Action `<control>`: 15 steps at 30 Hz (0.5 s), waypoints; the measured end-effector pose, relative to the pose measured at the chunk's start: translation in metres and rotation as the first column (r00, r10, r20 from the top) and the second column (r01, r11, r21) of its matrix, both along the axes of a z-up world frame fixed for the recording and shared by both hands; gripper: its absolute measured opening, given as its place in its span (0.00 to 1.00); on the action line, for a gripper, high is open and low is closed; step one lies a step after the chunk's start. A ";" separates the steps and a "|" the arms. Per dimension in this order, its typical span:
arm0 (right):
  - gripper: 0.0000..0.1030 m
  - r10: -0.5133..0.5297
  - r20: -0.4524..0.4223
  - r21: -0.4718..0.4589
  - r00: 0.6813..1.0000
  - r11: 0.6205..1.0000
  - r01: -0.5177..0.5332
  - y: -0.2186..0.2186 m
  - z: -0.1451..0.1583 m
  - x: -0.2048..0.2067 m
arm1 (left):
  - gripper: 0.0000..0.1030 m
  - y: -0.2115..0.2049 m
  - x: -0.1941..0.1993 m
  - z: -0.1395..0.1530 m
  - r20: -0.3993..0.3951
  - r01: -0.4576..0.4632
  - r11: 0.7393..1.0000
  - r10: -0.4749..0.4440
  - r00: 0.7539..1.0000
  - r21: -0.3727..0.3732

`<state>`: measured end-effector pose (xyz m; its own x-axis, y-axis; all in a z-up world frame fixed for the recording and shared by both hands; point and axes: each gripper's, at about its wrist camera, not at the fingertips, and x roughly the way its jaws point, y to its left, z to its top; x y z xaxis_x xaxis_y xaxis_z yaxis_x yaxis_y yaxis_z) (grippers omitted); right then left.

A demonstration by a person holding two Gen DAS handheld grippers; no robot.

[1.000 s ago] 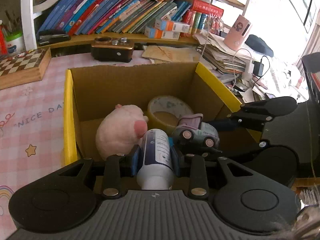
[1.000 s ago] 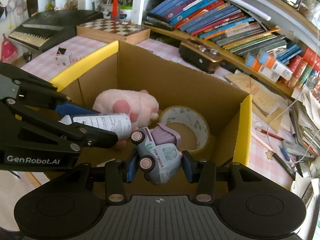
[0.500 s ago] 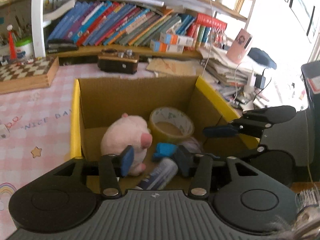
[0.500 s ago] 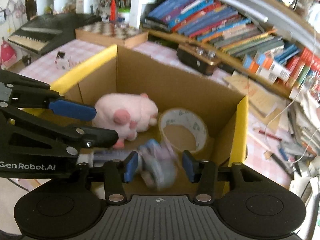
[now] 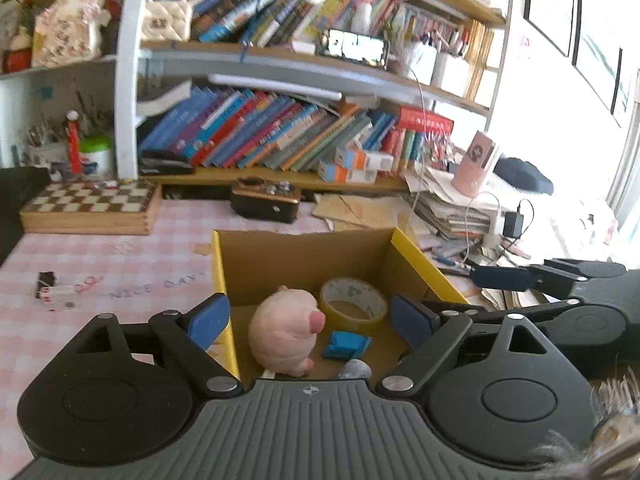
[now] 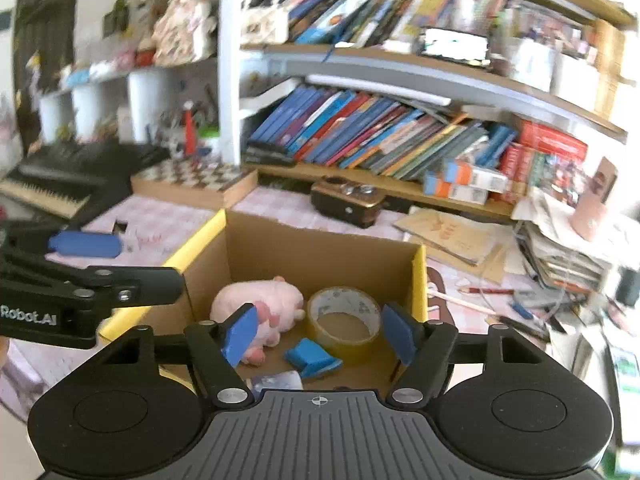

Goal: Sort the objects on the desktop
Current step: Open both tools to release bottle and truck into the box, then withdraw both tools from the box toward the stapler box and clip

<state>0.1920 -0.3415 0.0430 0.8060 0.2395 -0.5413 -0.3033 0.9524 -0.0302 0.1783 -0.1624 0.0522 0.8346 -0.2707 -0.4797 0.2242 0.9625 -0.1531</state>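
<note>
Box of cardboard, yellow-edged, standing open on the pink checked table, low centre in both views. Inside: pink plush at the left, lying against the left wall; tape roll at its 2 o'clock, near the back right corner; small blue block on the floor at 5 o'clock from the plush, just in front of the roll; a rounded grey-white thing at the near edge, mostly hidden by the gripper body, too little showing to name. Left hand-held gripper above the box's near rim, jaws wide and opening, nothing between the pads, blue pad over the left wall. Right hand-held gripper likewise over the near side of the box, jaws apart and opening, empty, with plush, roll and block seen through the gap. In the right view, the left tool reaching in from 9 o'clock; in the left view, the right tool coming in from 3 o'clock beyond the right wall. Behind the box at 12 o'clock, a dark brown case; at 10 o'clock, a chessboard; at 2 o'clock, a heap of papers. Along the back, a shelf of leaning books.
</note>
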 end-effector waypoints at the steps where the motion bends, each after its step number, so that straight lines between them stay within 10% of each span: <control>1: 0.72 -0.020 0.006 0.016 1.000 1.000 0.020 -0.002 0.001 -0.005 | 0.86 0.003 -0.005 0.001 0.010 -0.006 1.000 0.006 1.000 -0.003; 15: 0.79 -0.230 -0.028 0.079 0.973 0.970 0.232 0.005 -0.019 -0.072 | 0.97 0.046 -0.067 -0.021 0.033 -0.040 0.998 0.038 0.999 0.050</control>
